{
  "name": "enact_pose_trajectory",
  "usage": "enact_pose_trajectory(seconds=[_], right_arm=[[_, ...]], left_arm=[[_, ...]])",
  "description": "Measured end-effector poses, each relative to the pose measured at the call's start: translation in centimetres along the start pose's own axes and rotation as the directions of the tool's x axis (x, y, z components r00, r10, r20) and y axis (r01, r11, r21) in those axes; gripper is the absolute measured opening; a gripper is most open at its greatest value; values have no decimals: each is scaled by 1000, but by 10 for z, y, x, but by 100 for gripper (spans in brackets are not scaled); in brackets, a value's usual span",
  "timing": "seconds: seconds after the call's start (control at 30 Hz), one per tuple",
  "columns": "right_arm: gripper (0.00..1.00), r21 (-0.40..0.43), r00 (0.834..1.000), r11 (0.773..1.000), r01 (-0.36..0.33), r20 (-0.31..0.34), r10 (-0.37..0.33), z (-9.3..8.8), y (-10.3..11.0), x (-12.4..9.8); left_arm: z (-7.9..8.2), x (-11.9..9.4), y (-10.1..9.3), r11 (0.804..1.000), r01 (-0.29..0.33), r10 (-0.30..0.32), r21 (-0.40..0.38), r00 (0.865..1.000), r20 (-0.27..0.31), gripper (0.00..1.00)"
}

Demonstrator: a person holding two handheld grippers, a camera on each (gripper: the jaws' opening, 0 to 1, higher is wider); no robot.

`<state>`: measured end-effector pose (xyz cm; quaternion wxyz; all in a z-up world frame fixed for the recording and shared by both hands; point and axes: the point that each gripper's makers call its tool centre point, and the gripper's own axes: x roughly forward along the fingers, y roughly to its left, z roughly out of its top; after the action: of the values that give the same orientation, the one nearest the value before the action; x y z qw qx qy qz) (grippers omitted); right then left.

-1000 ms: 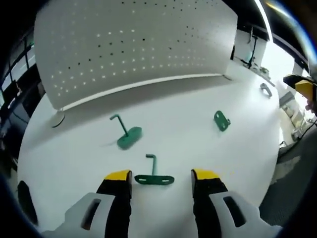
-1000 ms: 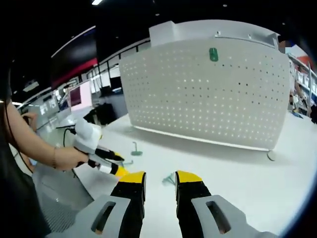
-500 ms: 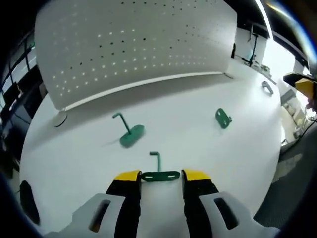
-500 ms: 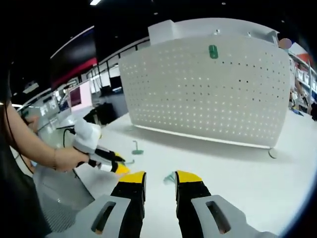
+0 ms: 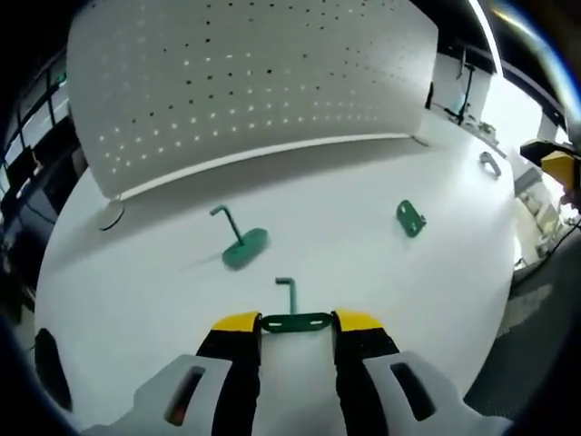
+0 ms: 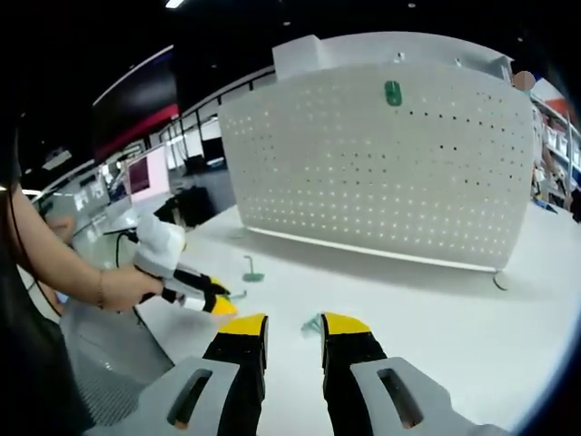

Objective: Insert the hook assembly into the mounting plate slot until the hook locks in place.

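- Left tool (image 5: 296,322) grips a green hook (image 5: 291,315) between its tips, flat on the surface (image 5: 363,245).
- Right tool (image 6: 293,325) slightly open, empty, plate (image 6: 311,324) just ahead.

Left gripper view sits low, close over the table (image 5: 381,272), facing the pegboard (image 5: 245,82). Right gripper view faces the same pegboard from farther back.

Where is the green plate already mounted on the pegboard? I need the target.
In the right gripper view, the green plate sits high on the white pegboard, near its top edge, right of centre.
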<state>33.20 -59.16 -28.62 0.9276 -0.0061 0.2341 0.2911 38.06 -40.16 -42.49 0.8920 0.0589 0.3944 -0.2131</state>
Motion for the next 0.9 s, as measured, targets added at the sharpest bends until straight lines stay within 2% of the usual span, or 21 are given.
enact_pose_trajectory(seconds=[0.6, 0.9], right_arm=[[22, -5, 1000, 1000, -4, 0, 4, 0, 0, 0], [22, -5, 1000, 1000, -10, 6, 10, 3, 1, 0]], left_arm=[[10, -14, -4, 1000, 10, -9, -2, 1000, 26, 31], [21, -21, -12, 999, 43, -44, 19, 998, 50, 30]])
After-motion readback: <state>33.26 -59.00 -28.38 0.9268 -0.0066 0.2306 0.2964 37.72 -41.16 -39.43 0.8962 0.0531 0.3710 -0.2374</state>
